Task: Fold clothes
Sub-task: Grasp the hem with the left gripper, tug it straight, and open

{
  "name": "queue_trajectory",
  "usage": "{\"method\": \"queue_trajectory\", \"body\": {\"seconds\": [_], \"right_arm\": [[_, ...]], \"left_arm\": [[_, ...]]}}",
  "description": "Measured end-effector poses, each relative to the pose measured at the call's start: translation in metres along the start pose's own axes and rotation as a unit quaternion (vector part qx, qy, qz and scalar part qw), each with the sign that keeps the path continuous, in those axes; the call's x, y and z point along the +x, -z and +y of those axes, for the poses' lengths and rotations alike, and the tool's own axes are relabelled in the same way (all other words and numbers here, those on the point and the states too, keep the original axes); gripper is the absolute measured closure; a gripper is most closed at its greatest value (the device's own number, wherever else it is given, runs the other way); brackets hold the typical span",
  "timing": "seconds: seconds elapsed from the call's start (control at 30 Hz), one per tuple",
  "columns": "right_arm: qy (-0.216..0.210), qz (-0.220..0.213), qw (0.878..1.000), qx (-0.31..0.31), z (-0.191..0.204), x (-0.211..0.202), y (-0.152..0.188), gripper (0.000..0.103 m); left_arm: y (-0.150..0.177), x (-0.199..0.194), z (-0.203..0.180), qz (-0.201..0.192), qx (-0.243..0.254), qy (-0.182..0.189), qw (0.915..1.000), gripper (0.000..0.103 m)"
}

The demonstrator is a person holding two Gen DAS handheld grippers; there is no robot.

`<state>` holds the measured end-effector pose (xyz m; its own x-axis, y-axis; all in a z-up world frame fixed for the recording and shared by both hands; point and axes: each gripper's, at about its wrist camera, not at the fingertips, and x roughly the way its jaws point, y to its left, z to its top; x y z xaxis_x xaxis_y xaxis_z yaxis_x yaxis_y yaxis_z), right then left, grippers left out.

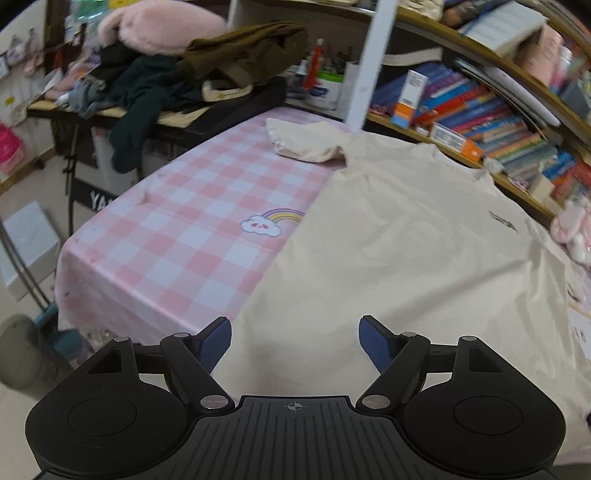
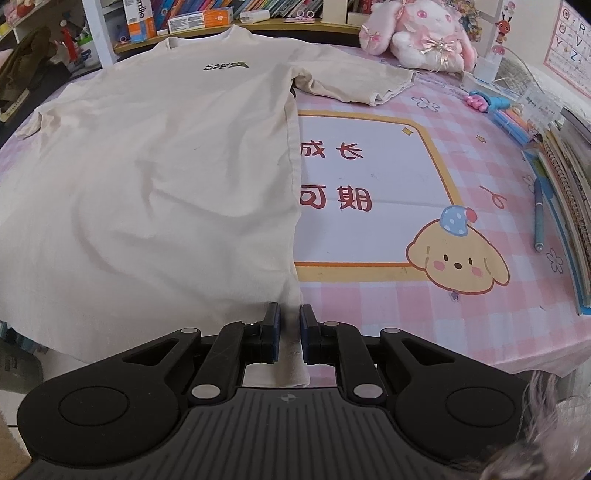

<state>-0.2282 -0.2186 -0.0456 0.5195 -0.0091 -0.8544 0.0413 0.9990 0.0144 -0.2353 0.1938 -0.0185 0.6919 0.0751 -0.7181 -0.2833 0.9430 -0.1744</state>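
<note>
Cream cotton T-shirt point(image 2: 155, 166) lying flat on pink-checked desk point(image 2: 424, 306). Left gripper point(image 1: 294, 341) hovering above hem, jaws wide, empty. Right gripper point(image 2: 289, 332) pinching hem corner at near desk edge, jaws nearly closed.

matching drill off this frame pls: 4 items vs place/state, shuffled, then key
Items:
1. left gripper
2. right gripper
3. plush bunny
4. blue pen

Place/state:
A. lies on the checked tablecloth beside the stacked notebooks
B. jaws wide apart over the cream T-shirt, nothing pinched
C. sits at the far edge of the table, past the shirt's sleeve
D. jaws nearly closed, pinching the shirt's near hem corner

Pairs: 1-B, 2-D, 3-C, 4-A
</note>
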Motion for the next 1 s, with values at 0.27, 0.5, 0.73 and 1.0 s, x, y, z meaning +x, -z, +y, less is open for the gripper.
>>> {"method": "queue_trajectory", "body": {"seconds": [0.27, 0.5, 0.73, 1.0], "right_arm": [[0.007, 0.005, 1.0, -0.001, 0.001, 0.0, -0.002, 0.091], [0.002, 0.025, 0.998, 0.061, -0.006, -0.008, -0.01, 0.094], [0.025, -0.014, 0.996, 0.089, -0.013, -0.033, -0.019, 0.095], [0.053, 0.002, 0.992, 0.114, -0.02, -0.029, -0.01, 0.095]], "left_arm": [[-0.001, 0.006, 0.002, 0.01, 0.026, 0.012, 0.9995, 0.025], [-0.008, 0.012, 0.005, 0.021, 0.046, 0.027, 0.9983, 0.025], [-0.012, 0.022, 0.006, 0.034, 0.06, 0.05, 0.9964, 0.025], [-0.013, 0.023, 0.017, 0.028, 0.056, 0.061, 0.9962, 0.025]]}}
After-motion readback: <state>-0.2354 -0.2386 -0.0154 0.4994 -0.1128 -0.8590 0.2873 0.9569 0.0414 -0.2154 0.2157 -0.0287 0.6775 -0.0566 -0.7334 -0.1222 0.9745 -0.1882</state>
